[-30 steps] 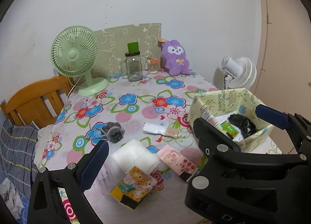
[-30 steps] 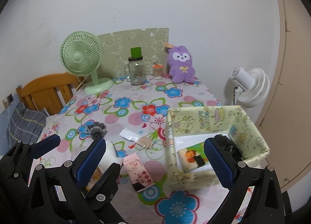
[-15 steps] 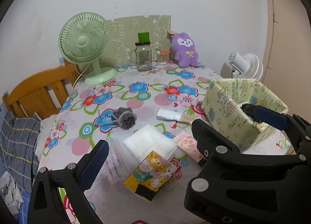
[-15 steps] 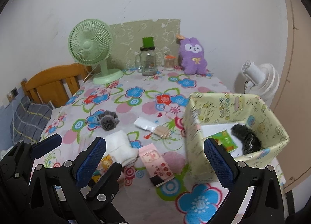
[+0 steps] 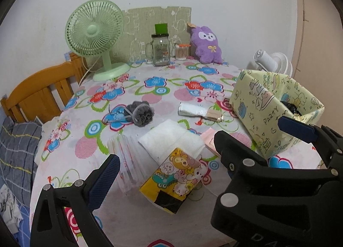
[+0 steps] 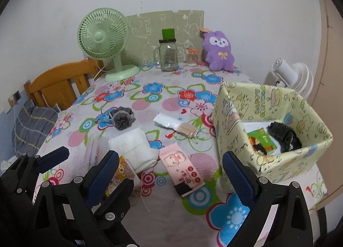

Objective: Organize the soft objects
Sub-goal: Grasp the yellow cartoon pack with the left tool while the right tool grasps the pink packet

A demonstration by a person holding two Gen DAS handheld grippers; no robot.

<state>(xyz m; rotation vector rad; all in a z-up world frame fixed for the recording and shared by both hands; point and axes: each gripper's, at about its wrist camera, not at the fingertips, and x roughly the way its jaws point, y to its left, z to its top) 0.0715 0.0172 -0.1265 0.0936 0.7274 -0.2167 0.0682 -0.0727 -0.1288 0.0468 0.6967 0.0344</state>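
Observation:
A yellow-green patterned box (image 6: 272, 122) stands at the table's right; inside lie a black soft item (image 6: 283, 135) and a green pack (image 6: 260, 142). On the floral cloth lie a grey scrunchie (image 5: 140, 113), a white folded cloth (image 5: 171, 139), a yellow cartoon tissue pack (image 5: 173, 180), a pink tissue pack (image 6: 182, 169) and a silver packet (image 5: 193, 111). My left gripper (image 5: 199, 148) is open and empty above the yellow pack. My right gripper (image 6: 169, 172) is open and empty above the pink pack. The box also shows in the left view (image 5: 268, 107).
A green fan (image 5: 96, 37), a glass jar (image 5: 160, 51), a small cotton-swab jar (image 5: 182, 52) and a purple plush (image 5: 205, 45) stand along the back wall. A white fan (image 6: 291, 75) is behind the box. A wooden chair (image 5: 38, 95) stands at the left.
Both grippers have dropped lower and closer to the table, staying open. The items on the cloth and the box have not moved.

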